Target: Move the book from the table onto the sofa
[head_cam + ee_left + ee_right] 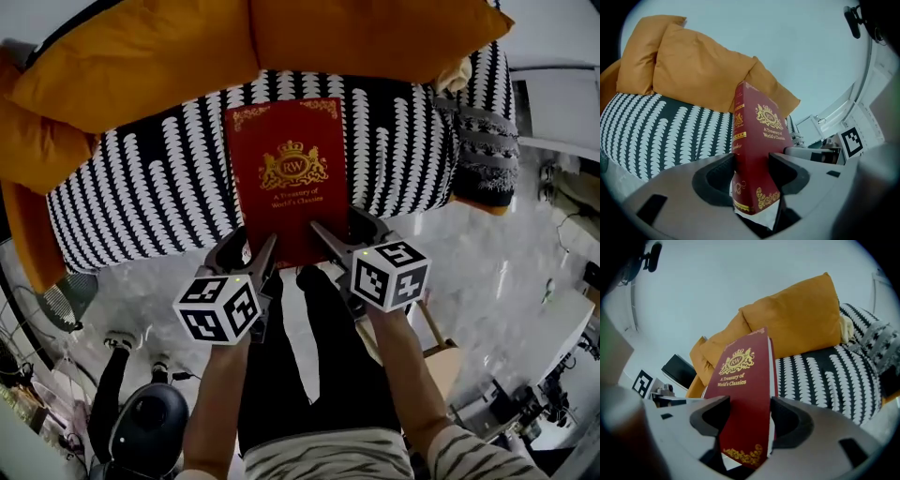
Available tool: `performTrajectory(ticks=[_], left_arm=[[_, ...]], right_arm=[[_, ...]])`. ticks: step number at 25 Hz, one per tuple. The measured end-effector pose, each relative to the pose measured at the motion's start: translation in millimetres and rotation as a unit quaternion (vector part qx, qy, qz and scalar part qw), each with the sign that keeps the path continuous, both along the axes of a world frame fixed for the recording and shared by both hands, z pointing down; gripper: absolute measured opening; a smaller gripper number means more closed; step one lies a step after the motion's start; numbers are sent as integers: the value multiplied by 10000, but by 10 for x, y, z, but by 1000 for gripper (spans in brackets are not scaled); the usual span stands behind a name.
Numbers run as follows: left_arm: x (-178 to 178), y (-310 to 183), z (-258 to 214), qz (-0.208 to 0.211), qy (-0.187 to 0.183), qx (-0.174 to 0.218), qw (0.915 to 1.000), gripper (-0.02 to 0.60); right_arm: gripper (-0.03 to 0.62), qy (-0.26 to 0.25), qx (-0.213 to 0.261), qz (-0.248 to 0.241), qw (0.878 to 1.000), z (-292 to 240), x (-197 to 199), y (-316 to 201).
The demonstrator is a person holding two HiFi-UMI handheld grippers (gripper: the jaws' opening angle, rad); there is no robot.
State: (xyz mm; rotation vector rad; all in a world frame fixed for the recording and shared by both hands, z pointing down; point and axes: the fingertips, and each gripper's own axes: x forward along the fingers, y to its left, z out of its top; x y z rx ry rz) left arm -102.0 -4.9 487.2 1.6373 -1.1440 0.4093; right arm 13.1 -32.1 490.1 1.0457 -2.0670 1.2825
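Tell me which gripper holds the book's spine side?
The left gripper: it clamps the red book at its spine corner; the right gripper clamps the page-edge corner.

Left gripper and right gripper: the gap between each pair of fingers was fully taken up by the red book, jaws clamped on its near edge. Ahead of the fingertips, the patterned sofa seat lay open on both sides of the book. Farther ahead, orange cushions blocked the way.
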Motion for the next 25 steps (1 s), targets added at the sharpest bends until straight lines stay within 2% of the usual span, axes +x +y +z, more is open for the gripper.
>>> performTrajectory(ticks=[9, 13, 18, 25], left_arm=[[-55, -19, 497, 104, -115, -215, 9996, 235], [85, -83, 730, 92, -85, -274, 9995, 234], [314, -216, 794, 139, -90, -373, 9992, 233], [127, -207, 1012, 170, 82, -694, 9974, 232]], right_arm=[[281, 60, -132, -154, 9998, 512, -56, -23], [281, 57, -136, -217, 9997, 738, 86, -92], [281, 84, -233, -222, 9994, 808, 315, -216], [281, 207, -527, -190, 9982, 1013, 136, -203]])
